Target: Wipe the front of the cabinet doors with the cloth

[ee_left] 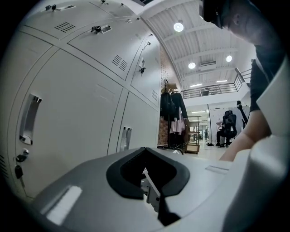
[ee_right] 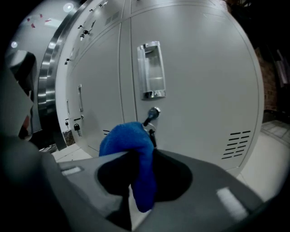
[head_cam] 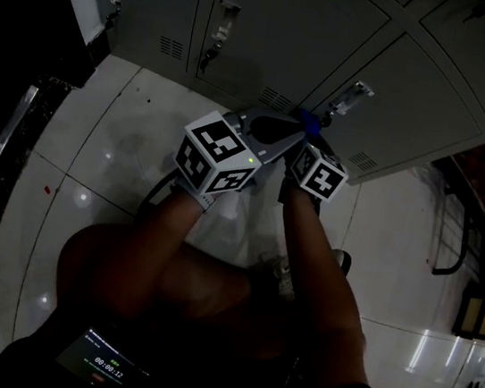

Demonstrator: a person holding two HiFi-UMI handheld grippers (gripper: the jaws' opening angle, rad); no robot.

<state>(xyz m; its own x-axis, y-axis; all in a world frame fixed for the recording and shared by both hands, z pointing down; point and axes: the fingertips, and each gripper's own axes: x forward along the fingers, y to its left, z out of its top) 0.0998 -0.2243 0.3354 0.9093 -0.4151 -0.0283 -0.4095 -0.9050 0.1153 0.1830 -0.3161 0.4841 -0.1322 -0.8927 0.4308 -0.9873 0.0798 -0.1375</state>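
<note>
L gripper (ee_left: 152,192): jaws pressed together, nothing between; seen at 9 o'clock of R gripper in head view, just beside it.
R gripper (ee_right: 138,181): jaws pinched on blue cloth (ee_right: 129,142).
Cloth: bunched, upper part pushed out past jaws, one end hung down between them; contact w/ door cannot be told.
Locker door (ee_right: 199,63): grey metal, shut; handle (ee_right: 152,70) at 12 o'clock of cloth, keyed lock (ee_right: 154,112) just above it, vent louvres (ee_right: 236,144) at 3 o'clock.
Floor (head_cam: 115,142): white tile, below both grippers.
</note>
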